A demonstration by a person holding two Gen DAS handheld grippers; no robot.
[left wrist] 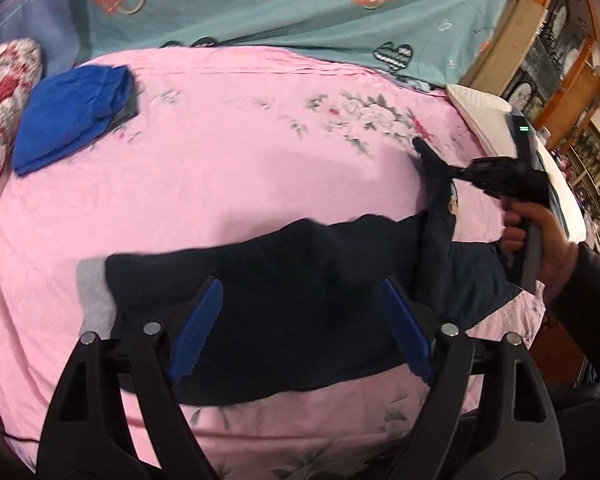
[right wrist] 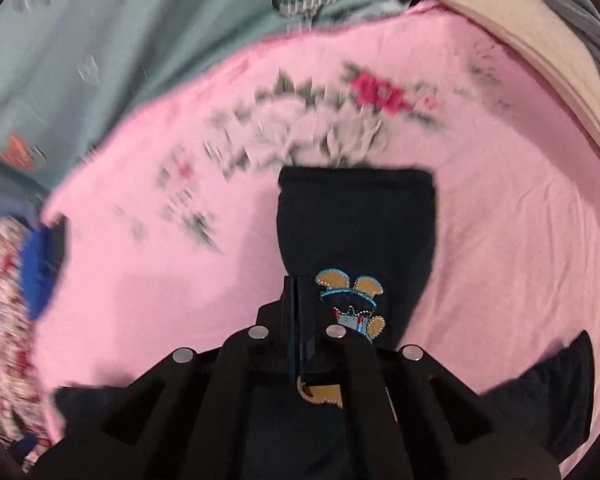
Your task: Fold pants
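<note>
Dark navy pants (left wrist: 284, 280) lie crosswise on the pink floral bedsheet (left wrist: 220, 168), with a grey band (left wrist: 94, 292) showing at their left end. My left gripper (left wrist: 302, 282) hovers over their middle, blue pads wide apart and nothing between them. A hand (left wrist: 540, 240) holds my right gripper (left wrist: 420, 145) over the right part, where one leg (right wrist: 356, 224) is folded away from me and a cartoon patch (right wrist: 352, 300) shows. The right gripper (right wrist: 296, 282) has its jaws pressed together just left of the patch, and I see no cloth pinched between them.
A folded blue garment (left wrist: 72, 120) lies at the far left of the sheet, beside a red-flowered quilt (left wrist: 4, 92). A teal blanket with hearts (left wrist: 260, 0) covers the far side. A white pillow (left wrist: 480, 104) and wooden shelves (left wrist: 560, 60) are at the right.
</note>
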